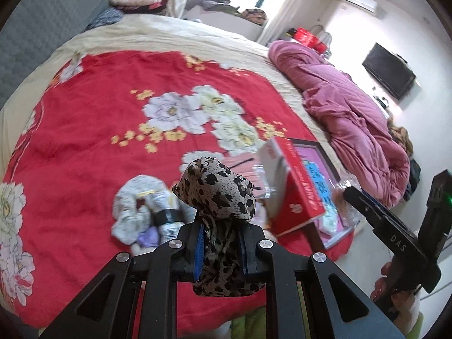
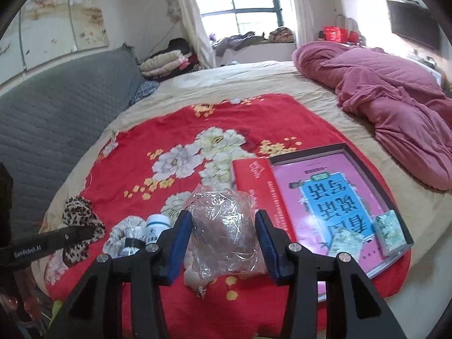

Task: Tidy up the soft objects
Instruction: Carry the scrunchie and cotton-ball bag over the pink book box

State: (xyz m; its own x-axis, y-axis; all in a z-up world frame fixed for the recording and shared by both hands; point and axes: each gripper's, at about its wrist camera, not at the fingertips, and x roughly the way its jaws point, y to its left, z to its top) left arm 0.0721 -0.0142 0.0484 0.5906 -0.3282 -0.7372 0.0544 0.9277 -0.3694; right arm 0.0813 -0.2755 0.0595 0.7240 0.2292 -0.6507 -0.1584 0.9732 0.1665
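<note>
Two grippers, each clamped on something soft above the bed (image 2: pixel 254 79).
The left gripper (image 1: pixel 219 243) pinches a leopard-print scarf (image 1: pixel 217 195); the right gripper (image 2: pixel 223 243) squeezes a clear plastic bag (image 2: pixel 223 226).

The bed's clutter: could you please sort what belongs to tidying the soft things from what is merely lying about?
Belongs to the job:
- leopard-print scarf, in the left gripper
- clear plastic bag, in the right gripper
- white knitted cloth

Just lying about:
- red book
- pink book
- white bottle
- pink quilt
</note>
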